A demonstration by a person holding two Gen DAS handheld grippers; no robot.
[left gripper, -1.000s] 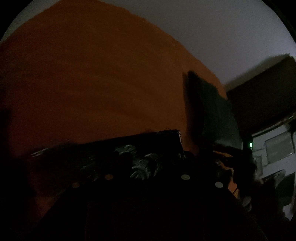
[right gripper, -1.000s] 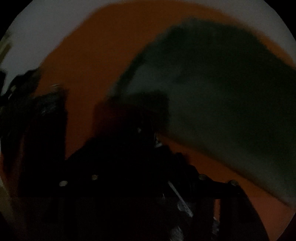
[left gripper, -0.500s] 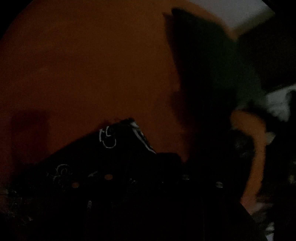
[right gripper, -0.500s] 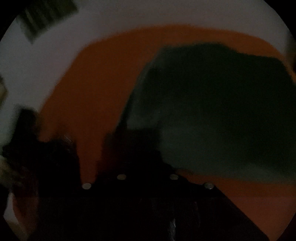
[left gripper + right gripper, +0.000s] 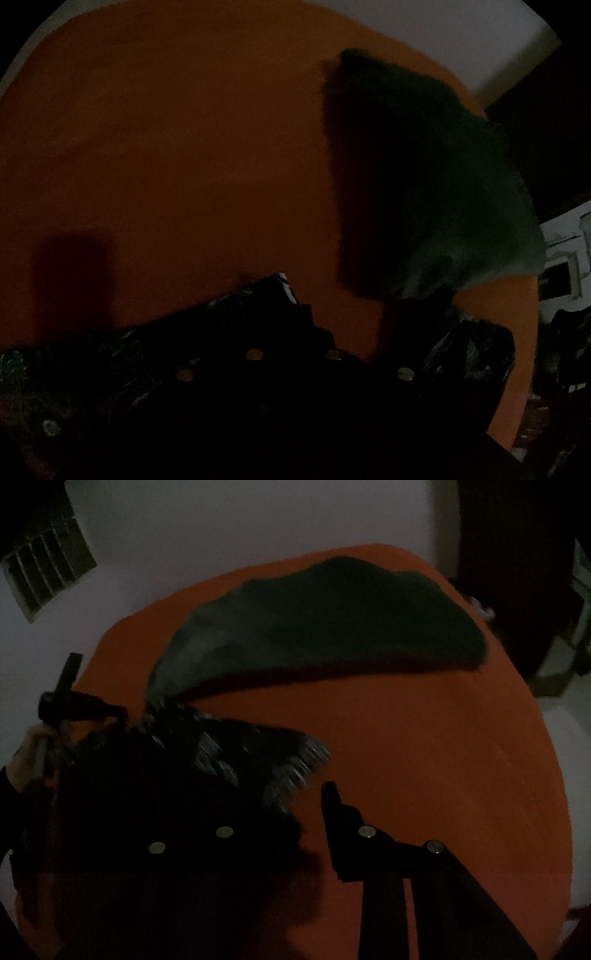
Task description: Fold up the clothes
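While my left gripper (image 5: 291, 291) pinches the dark patterned cloth (image 5: 207, 764) beside the folded grey-green garment (image 5: 332, 616), my empty right gripper (image 5: 314, 805) opens, folding unfinished.

Matt orange tabletop (image 5: 424, 738) — soft dark-green cloth (image 5: 332, 620), black patterned fabric (image 5: 207, 760) — both dull.
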